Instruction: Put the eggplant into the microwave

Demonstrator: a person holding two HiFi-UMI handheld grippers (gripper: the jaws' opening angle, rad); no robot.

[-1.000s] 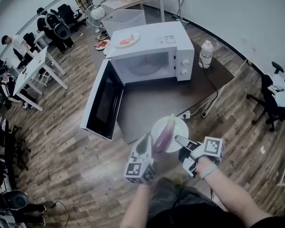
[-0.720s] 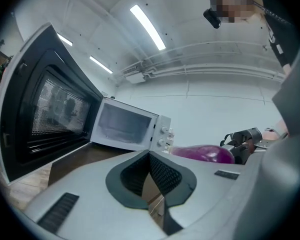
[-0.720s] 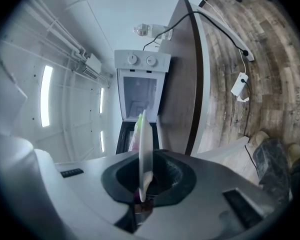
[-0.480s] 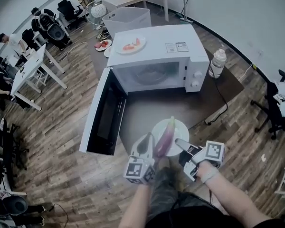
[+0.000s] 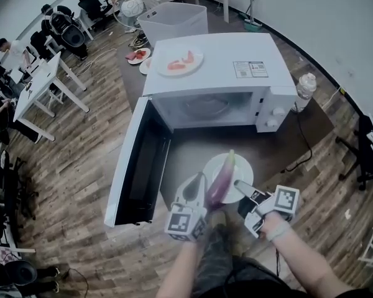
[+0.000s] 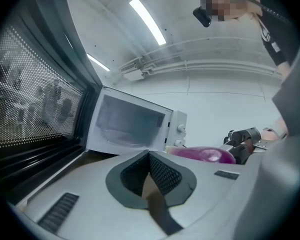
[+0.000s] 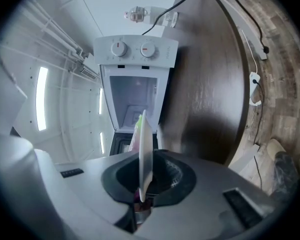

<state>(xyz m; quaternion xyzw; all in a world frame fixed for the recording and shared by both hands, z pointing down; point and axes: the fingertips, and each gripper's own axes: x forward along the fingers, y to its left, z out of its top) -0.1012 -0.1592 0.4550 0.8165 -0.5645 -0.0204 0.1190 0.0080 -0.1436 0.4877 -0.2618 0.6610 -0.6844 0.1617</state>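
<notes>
A white microwave stands on a dark table, its door swung wide to the left and its cavity showing. In front of it a purple eggplant lies on a white plate. My right gripper is shut on the plate's near rim; the right gripper view shows the plate edge-on between the jaws, facing the microwave. My left gripper hovers just left of the eggplant, shut and holding nothing. In the left gripper view the eggplant lies to the right.
A plate of red food sits on the microwave's top. A water bottle stands at the table's right, with a cable trailing off that side. A white bin, desks and seated people lie beyond, and an office chair at the right.
Both grippers and the plate with the eggplant have come nearer the microwave, which now looks larger and closer. The grips are unchanged.
</notes>
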